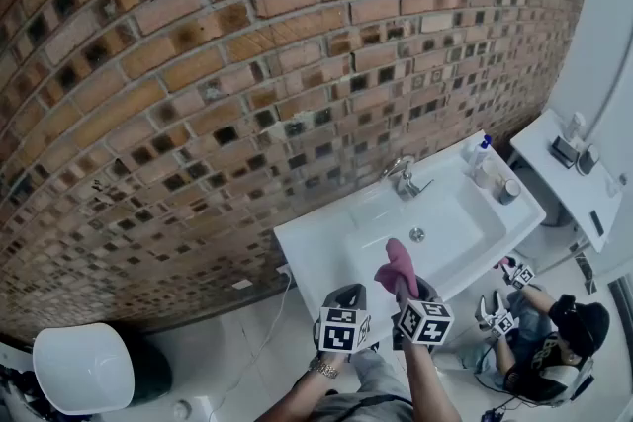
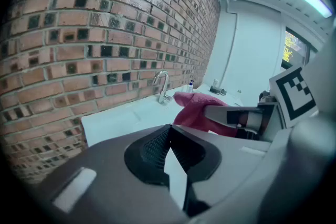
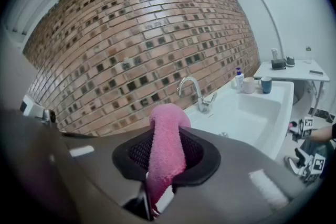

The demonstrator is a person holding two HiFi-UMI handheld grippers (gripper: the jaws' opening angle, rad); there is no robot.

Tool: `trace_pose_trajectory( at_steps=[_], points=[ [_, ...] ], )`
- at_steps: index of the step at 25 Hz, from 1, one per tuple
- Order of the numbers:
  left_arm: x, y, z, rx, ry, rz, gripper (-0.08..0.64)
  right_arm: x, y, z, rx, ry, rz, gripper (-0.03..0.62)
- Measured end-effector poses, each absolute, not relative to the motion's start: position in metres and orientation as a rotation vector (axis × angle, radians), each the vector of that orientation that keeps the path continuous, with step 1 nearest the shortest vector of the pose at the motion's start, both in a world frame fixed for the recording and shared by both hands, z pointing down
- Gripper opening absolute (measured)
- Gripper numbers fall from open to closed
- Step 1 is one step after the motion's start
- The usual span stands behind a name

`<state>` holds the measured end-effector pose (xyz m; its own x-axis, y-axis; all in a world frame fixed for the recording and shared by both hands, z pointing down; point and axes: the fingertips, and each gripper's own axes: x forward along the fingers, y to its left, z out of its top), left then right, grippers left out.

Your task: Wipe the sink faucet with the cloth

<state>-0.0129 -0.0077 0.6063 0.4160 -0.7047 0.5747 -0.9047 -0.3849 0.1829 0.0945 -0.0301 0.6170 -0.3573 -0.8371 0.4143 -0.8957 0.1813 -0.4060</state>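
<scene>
A chrome faucet [image 1: 404, 177] stands at the back of the white sink [image 1: 326, 247], against the brick wall. My right gripper [image 1: 407, 292] is shut on a pink cloth [image 1: 396, 262], held in front of the sink's near edge, well short of the faucet. In the right gripper view the cloth [image 3: 167, 139] sticks up between the pads of the right gripper [image 3: 165, 150], with the faucet [image 3: 195, 93] beyond it. My left gripper [image 1: 346, 303] hovers just left of the right one. In the left gripper view the left gripper [image 2: 167, 132] has its tips together and holds nothing. The cloth [image 2: 197, 113] shows at its right.
A small bottle [image 1: 479, 153] and cups [image 1: 508, 191] stand on the sink's right end. A white side table [image 1: 579, 183] with small items lies further right. A person [image 1: 554, 346] crouches at the lower right with other grippers. A white bin [image 1: 84, 369] stands at the lower left.
</scene>
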Motion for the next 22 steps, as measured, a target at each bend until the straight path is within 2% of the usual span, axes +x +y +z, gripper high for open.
trace_pose_trajectory(
  at_steps=[6,14,18,22],
  points=[
    [-0.002,-0.067,0.597,2.170,-1.396,0.591,0.020,0.164,-0.144,0.621,1.822,-2.237,0.915,0.069],
    [-0.025,-0.111,0.594,2.108,-1.455,0.623,0.020,0.174,-0.313,0.566,1.714,-2.097,0.269,0.071],
    [-0.028,-0.129,0.589,2.130,-1.449,0.621,0.020,0.137,-0.347,0.585,1.509,-2.162,0.272,0.071],
    [-0.030,-0.147,0.582,2.169,-1.432,0.614,0.020,0.087,-0.335,0.611,1.400,-2.241,0.276,0.069]
  ],
)
